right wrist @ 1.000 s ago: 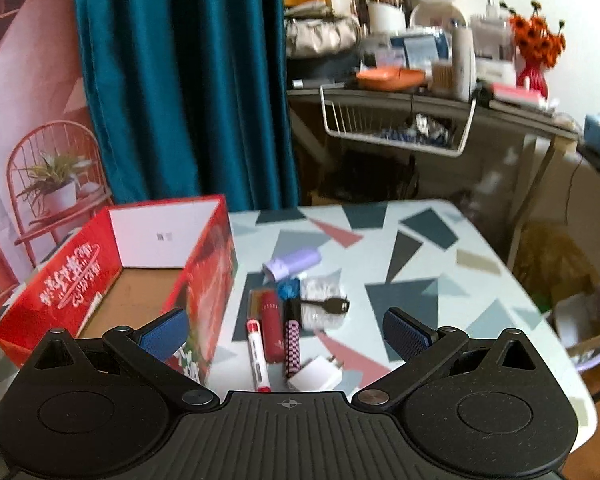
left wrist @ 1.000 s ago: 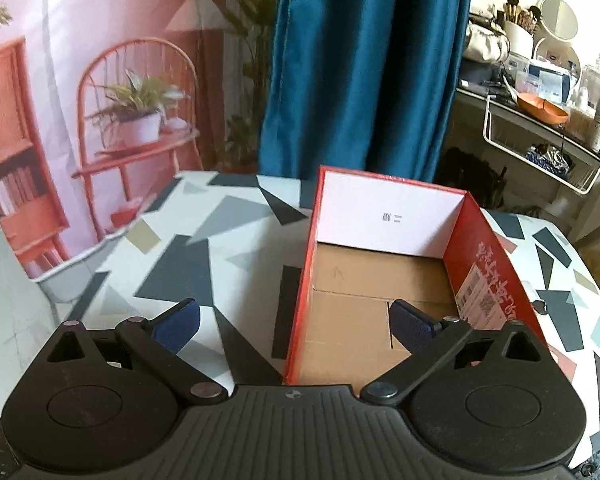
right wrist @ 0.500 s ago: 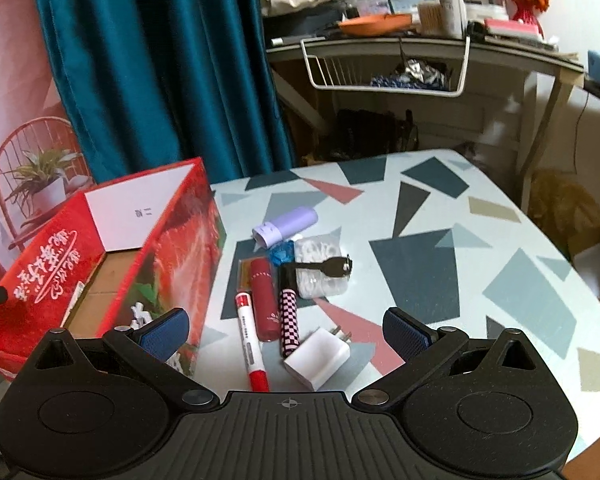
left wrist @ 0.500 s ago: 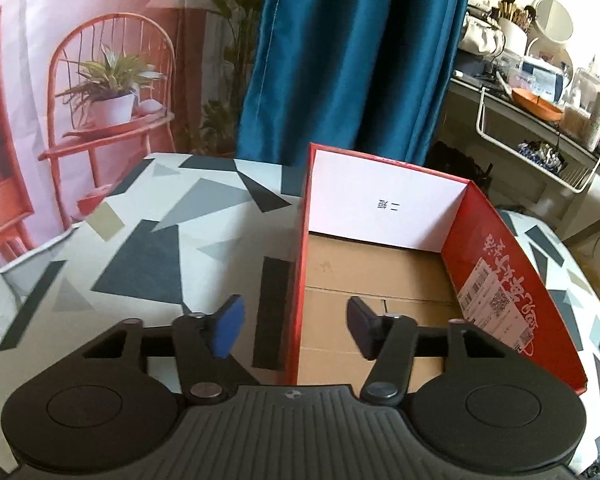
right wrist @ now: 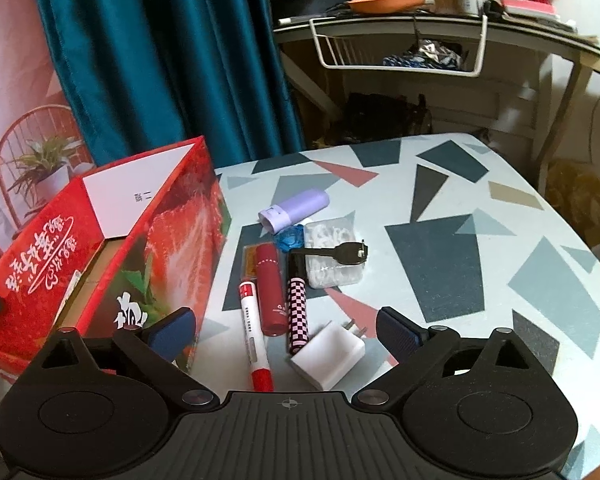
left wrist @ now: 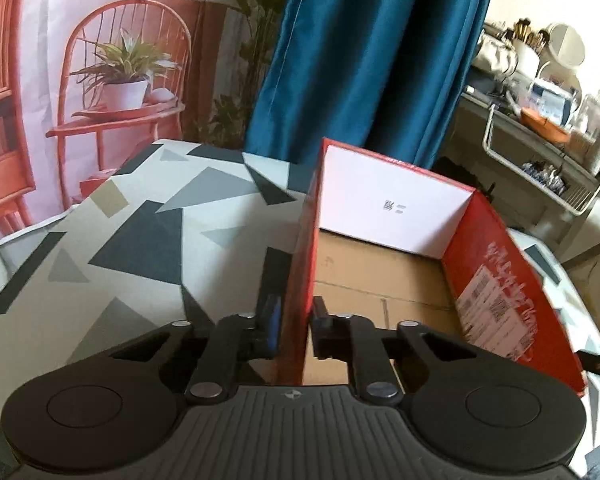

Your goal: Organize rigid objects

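Pinching the near left wall of the red cardboard box [left wrist: 500,280], the left gripper [left wrist: 294,326] is clamped tight. The right gripper [right wrist: 286,330], wide but closing, holds nothing; a white square charger [right wrist: 330,354], checkered tube [right wrist: 298,312] and red-capped marker [right wrist: 254,340] lie between its fingers.

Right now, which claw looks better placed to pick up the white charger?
The right claw: its jaws, just closing, sit either side of the charger. The left claw is clamped on the red box's wall.
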Demonstrator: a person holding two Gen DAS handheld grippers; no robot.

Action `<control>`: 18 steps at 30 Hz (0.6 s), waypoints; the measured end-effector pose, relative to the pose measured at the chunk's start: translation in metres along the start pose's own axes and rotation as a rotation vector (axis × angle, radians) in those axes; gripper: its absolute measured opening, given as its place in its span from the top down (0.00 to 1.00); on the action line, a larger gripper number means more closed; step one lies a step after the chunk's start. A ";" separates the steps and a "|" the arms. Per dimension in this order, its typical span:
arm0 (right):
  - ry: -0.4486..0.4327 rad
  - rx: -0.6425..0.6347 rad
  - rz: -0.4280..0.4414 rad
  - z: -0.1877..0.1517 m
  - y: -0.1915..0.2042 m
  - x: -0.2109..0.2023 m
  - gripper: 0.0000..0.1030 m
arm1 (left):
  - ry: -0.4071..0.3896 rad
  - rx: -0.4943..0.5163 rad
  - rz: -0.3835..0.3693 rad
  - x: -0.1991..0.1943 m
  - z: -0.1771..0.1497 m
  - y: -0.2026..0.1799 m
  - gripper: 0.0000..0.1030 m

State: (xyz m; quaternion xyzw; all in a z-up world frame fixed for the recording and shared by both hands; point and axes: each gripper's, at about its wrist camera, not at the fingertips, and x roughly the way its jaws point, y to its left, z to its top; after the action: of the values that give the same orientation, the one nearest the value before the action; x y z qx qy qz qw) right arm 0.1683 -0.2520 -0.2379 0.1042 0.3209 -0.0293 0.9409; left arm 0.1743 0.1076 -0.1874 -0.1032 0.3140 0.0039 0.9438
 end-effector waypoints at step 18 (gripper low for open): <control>-0.013 -0.058 0.023 -0.022 -0.005 0.012 0.33 | -0.030 -0.002 0.006 0.000 -0.006 -0.001 0.90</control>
State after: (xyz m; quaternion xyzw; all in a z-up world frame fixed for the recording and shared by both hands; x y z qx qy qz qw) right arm 0.1640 -0.2522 -0.2627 0.0804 0.3144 -0.0100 0.9458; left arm 0.1713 0.1057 -0.1920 -0.1030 0.3001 0.0083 0.9483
